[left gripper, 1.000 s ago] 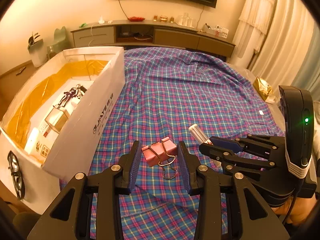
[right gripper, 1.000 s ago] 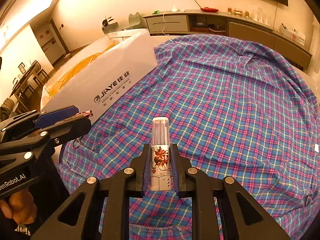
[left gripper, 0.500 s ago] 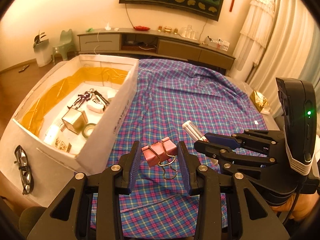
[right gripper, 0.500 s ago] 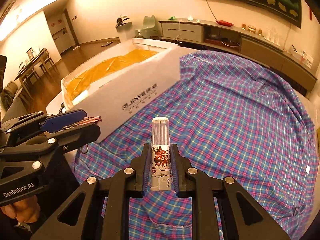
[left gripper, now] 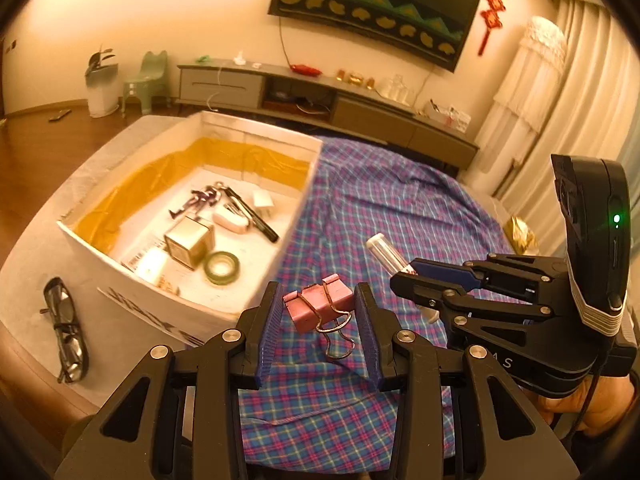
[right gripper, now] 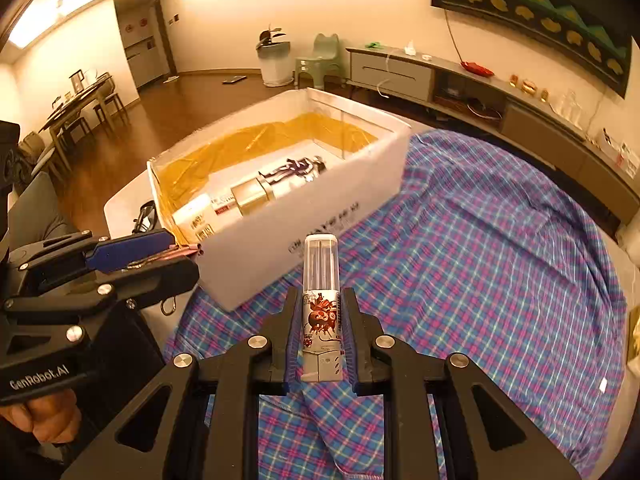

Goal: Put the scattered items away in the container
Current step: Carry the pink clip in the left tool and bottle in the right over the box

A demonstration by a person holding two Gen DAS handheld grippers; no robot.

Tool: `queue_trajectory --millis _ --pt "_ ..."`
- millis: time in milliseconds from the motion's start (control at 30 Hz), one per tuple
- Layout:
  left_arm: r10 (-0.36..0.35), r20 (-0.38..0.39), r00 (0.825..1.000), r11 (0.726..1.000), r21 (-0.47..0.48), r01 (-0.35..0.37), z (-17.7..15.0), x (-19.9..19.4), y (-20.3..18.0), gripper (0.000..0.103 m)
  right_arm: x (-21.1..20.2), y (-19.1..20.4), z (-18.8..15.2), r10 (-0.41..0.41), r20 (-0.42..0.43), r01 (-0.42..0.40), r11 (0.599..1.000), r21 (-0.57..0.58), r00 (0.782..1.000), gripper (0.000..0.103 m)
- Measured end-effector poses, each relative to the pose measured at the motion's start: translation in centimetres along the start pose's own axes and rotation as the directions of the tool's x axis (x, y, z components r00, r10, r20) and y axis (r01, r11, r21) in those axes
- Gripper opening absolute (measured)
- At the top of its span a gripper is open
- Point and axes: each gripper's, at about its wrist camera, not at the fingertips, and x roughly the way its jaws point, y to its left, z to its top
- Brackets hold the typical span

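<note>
- Binder clip (left gripper: 318,304), pink, hangs clamped between the pads of the left gripper (left gripper: 320,322), its wire handles drooping, above the plaid cloth (left gripper: 400,208).
- Spray bottle (right gripper: 321,312), long axis pointing forward out of the jaws, sits gripped in the right gripper (right gripper: 321,344), clear cap leading.
- White box (left gripper: 256,304) lies ahead and left of both tools; the left hand appears nearer its open top, so it likely drops first.
- Glasses (left gripper: 66,328) rest outside the box on the bare table.
- "GenRobot.AI" reads on the left gripper's body; the box's printing is too blurred to read.
</note>
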Motion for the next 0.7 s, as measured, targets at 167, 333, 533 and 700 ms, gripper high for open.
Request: queue_trajectory --millis 167,333,533,700 --pt "0.006 0.022 1.0 0.999 -0.049 -0.005 0.9 -0.8 2.4 0.038 0.0 1.5 1.7 0.0 0.008 0.0 0.999 -0.045 1.0 0.021" --pt "0.015 0.032 0.999 0.996 -0.088 -0.012 1.5 -1.1 4.7 0.038 0.3 2.6 3.2 0.002 0.012 -0.001 0.997 -0.078 1.0 0.021" --pt "0.041 0.055 0.998 0.992 -0.12 -0.034 2.4 -1.6 6.9 0.038 1.0 3.9 4.7 0.008 0.011 -0.007 0.994 -0.109 1.0 0.021" --pt "0.054 0.067 0.996 0.987 -0.154 -0.043 3.3 -1.8 8.8 0.038 1.5 4.6 5.8 0.013 0.01 -0.011 0.992 -0.126 1.0 0.021"
